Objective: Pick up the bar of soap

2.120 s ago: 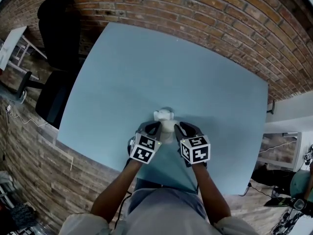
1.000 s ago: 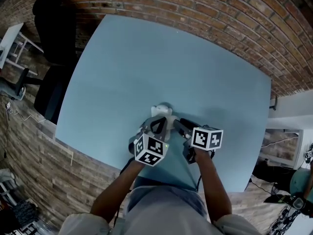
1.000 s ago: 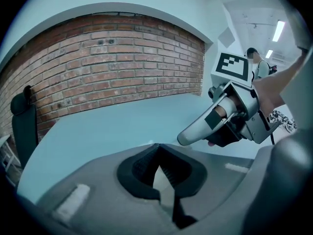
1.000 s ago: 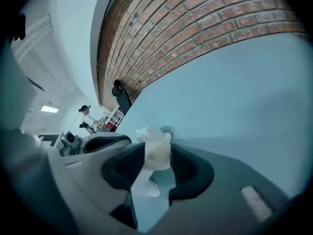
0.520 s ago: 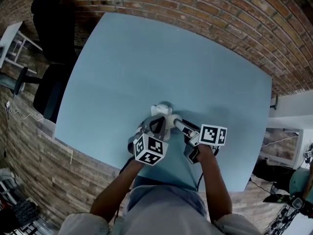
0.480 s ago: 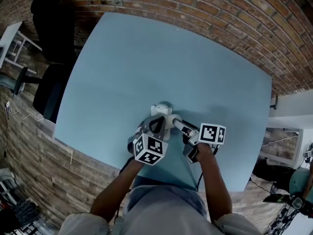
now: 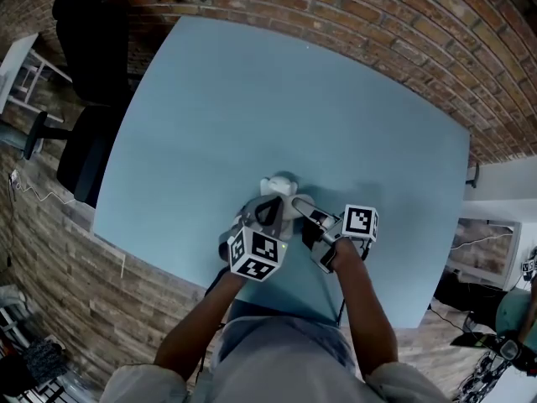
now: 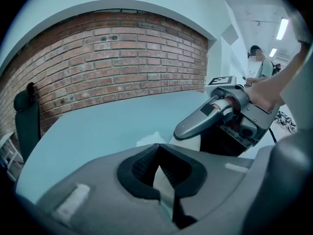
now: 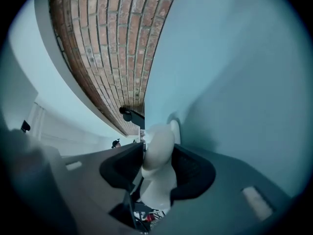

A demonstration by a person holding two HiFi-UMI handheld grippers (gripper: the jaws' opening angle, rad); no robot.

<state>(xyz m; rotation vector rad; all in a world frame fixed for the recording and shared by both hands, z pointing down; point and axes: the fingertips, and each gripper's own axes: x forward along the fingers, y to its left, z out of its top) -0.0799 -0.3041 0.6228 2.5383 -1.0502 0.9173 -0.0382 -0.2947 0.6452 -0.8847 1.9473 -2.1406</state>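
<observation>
Brick wall [image 7: 336, 7] behind; pale blue desk [image 7: 210, 99] in front of it; black chair [image 7: 88, 99] off the desk's left edge.

Item 1: bar of soap [image 7: 278, 185], white, rounded. Position: near half of the desk, just beyond both tools. In the right gripper view it stands on edge between the jaws and fills the gap.

Item 2: right tool [image 7: 300, 208], turned on its side, marker cube [image 7: 359, 222] at the wrist end. Jaws closing on the bar of soap, both pads against its flanks. Whether the bar is clear of the desk cannot be told.

Item 3: left tool [image 7: 267, 211], just beside the right one, marker cube [image 7: 253, 254] towards the person. Jaw tips meet; nothing visibly gripped. The soap shows just past them.
</observation>
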